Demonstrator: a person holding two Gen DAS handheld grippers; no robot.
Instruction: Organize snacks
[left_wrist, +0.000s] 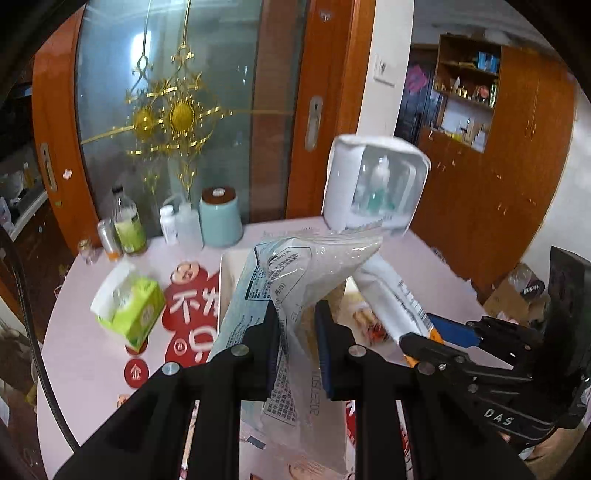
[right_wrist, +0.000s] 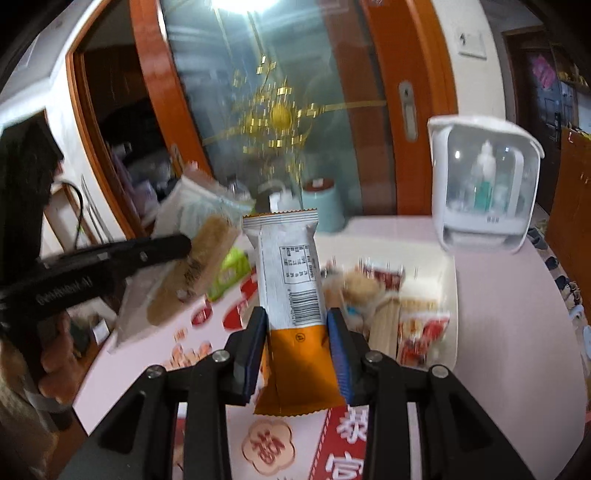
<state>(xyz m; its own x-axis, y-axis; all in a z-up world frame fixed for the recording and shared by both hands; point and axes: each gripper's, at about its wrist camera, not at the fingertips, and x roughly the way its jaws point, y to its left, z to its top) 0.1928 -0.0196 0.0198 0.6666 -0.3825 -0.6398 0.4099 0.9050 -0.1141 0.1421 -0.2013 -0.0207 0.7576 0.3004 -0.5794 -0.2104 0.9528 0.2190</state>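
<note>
My left gripper (left_wrist: 295, 325) is shut on a clear snack packet with pale blue print (left_wrist: 280, 280) and holds it up over the white tray (left_wrist: 224, 280). My right gripper (right_wrist: 297, 336) is shut on a white and orange snack bar wrapper (right_wrist: 291, 280), held upright above the table. The right gripper also shows at the right of the left wrist view (left_wrist: 439, 339), and its bar (left_wrist: 391, 295) slants beside it. The left gripper's packet shows at the left of the right wrist view (right_wrist: 195, 266). The tray (right_wrist: 448, 295) holds several snack packets (right_wrist: 417, 325).
A green tissue box (left_wrist: 129, 306), bottles (left_wrist: 127, 225), a pale blue canister (left_wrist: 219, 218) and a white dispenser box (left_wrist: 373, 184) stand on the pink round table (left_wrist: 81, 362). Red paper decorations (left_wrist: 188, 321) lie on it. A glass door with gold ornament is behind.
</note>
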